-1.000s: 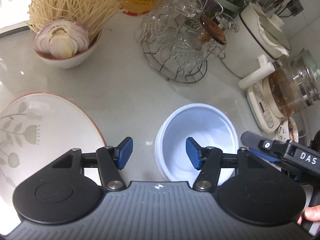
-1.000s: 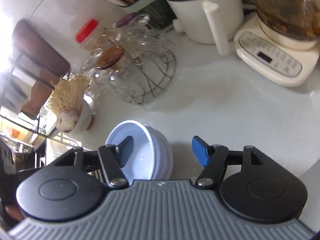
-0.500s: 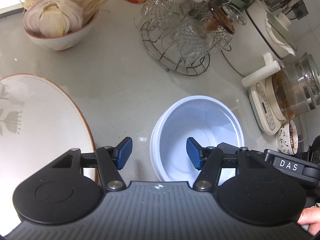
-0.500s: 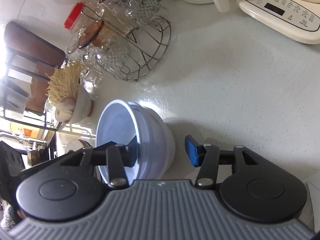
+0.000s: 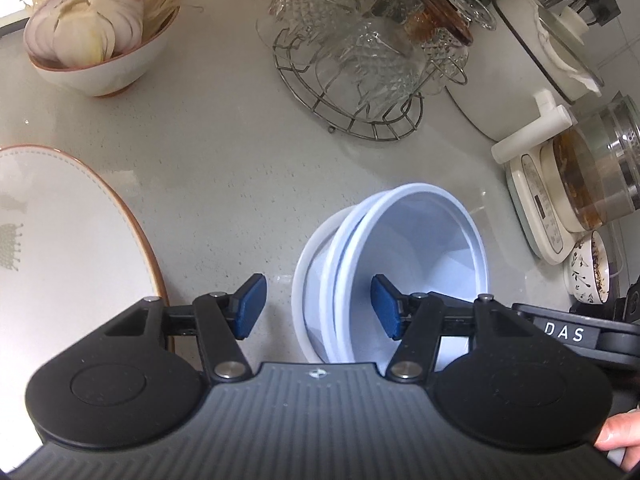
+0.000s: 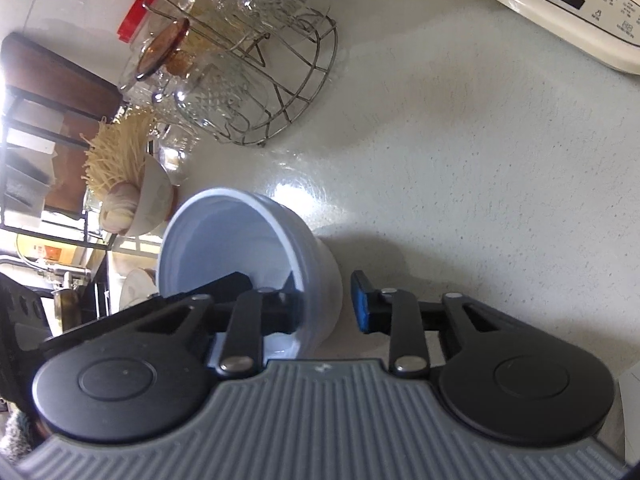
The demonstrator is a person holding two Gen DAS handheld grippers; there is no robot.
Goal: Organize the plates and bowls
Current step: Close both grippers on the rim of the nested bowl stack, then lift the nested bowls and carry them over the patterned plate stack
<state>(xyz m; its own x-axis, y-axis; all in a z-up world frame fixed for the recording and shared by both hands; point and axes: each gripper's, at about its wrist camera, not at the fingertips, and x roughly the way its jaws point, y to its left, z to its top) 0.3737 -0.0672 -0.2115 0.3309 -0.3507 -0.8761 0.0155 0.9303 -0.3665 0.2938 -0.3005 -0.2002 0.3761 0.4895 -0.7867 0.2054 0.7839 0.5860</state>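
Observation:
Two nested white bowls [image 5: 404,256] sit on the counter; the inner one is tilted up out of the outer one [image 5: 306,280]. My left gripper [image 5: 318,306] is open, its fingers straddling the bowls' near left rim. My right gripper [image 6: 328,300] straddles the bowl's wall [image 6: 320,268], one finger inside, one outside with a gap; the bowl leans left. A large white plate with a brown rim [image 5: 72,248] lies at the left.
A wire rack of glass cups [image 5: 368,56] stands behind. A bowl of noodles and garlic [image 5: 96,40] is at the back left. A white pot [image 5: 520,60], a glass kettle on its base [image 5: 580,184] and a small patterned bowl [image 5: 588,268] line the right side.
The inner bowl has tipped up out of the outer one as my right gripper reached over its wall. My left gripper has moved closer to the bowls.

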